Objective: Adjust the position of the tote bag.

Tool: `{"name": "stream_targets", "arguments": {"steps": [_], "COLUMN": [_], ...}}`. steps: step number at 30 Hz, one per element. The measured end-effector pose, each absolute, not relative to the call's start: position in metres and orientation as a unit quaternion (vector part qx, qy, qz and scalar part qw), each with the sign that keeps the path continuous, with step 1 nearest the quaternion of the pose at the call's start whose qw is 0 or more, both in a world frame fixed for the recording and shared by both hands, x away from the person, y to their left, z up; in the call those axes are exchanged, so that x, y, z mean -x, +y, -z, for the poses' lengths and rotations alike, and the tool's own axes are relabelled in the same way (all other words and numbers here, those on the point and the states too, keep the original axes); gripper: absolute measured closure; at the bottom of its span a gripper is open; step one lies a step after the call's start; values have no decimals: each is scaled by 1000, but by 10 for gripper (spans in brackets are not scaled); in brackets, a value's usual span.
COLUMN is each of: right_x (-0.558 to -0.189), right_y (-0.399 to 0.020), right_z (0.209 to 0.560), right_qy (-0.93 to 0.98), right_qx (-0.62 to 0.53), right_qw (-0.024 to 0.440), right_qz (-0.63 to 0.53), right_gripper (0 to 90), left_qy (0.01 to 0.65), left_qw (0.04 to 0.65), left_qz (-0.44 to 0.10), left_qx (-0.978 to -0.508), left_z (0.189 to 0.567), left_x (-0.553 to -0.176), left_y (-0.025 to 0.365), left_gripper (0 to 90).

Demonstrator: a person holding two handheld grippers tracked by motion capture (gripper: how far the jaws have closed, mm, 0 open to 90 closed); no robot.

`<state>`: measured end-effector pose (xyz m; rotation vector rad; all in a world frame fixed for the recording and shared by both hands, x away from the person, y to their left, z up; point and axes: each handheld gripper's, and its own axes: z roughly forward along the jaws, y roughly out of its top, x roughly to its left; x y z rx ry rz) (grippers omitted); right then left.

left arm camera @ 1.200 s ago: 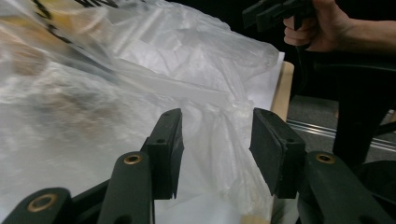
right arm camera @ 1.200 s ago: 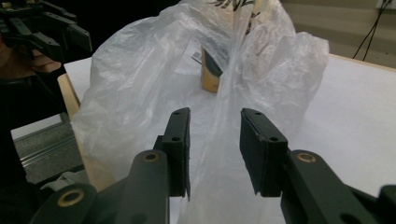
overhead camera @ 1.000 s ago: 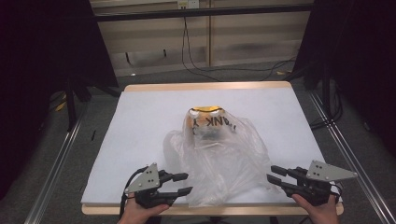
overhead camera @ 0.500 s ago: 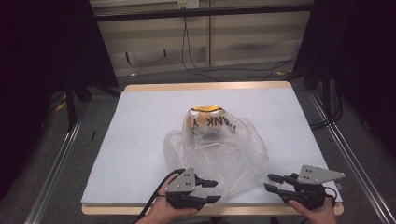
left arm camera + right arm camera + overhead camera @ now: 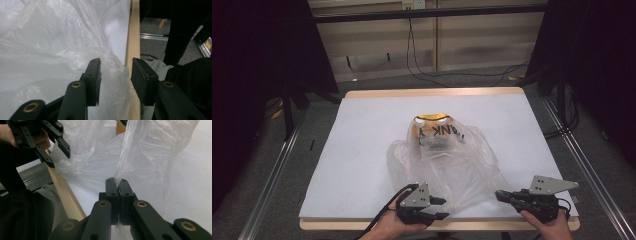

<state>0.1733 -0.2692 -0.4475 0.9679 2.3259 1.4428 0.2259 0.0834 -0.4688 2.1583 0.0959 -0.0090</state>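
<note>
A clear, crumpled plastic bag (image 5: 447, 160) lies on the white table (image 5: 362, 130), covering a container with a yellow top and dark lettering (image 5: 435, 131). My right gripper (image 5: 501, 196) is at the bag's near right corner. In the right gripper view its jaws (image 5: 116, 181) have just closed and are shut on a fold of the film. My left gripper (image 5: 442, 208) is at the bag's near edge. Its jaws (image 5: 116, 67) have just been closing but stand apart, with loose film (image 5: 112, 75) between them and not pressed. The left gripper (image 5: 59, 160) also shows in the right gripper view.
The table's wooden front edge (image 5: 132, 37) runs right by both grippers, with the person's clothing (image 5: 190, 82) just beyond it. Metal rails (image 5: 272, 175) flank the table. Cables (image 5: 452, 75) trail on the floor behind it, and a dark stand (image 5: 287, 105) is at the left.
The left gripper has moved right along the front edge to the bag's near edge. The right gripper has stayed in place, and its jaws have gone from apart to shut on the film.
</note>
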Motion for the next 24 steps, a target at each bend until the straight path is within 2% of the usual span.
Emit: {"name": "stream_targets", "arguments": {"steps": [11, 13, 15, 18, 21, 24], "right_x": [-176, -176, -176, -176, -176, -176], "right_y": [-268, -268, -268, -267, -267, -267], "right_z": [449, 449, 449, 449, 449, 449], "right_qy": [801, 801, 801, 801, 802, 801], "right_qx": [-329, -328, -327, -328, -326, -328], "right_qw": [118, 119, 116, 117, 118, 118], "right_qz": [-486, -486, -487, -487, -487, -486], "right_gripper": [892, 893, 893, 894, 894, 895], "left_qy": [28, 23, 27, 35, 37, 38], "left_qw": [429, 416, 422, 429, 441, 457], "left_qz": [-6, -16, -8, 6, 16, 29], "left_qx": [-903, -909, -906, -903, -896, -888], "left_z": [480, 482, 483, 479, 476, 473], "left_x": [-227, -228, -229, -232, -232, -230], "left_y": [77, 76, 76, 79, 82, 83], "left_gripper": [628, 665, 746, 817, 859, 862]}}
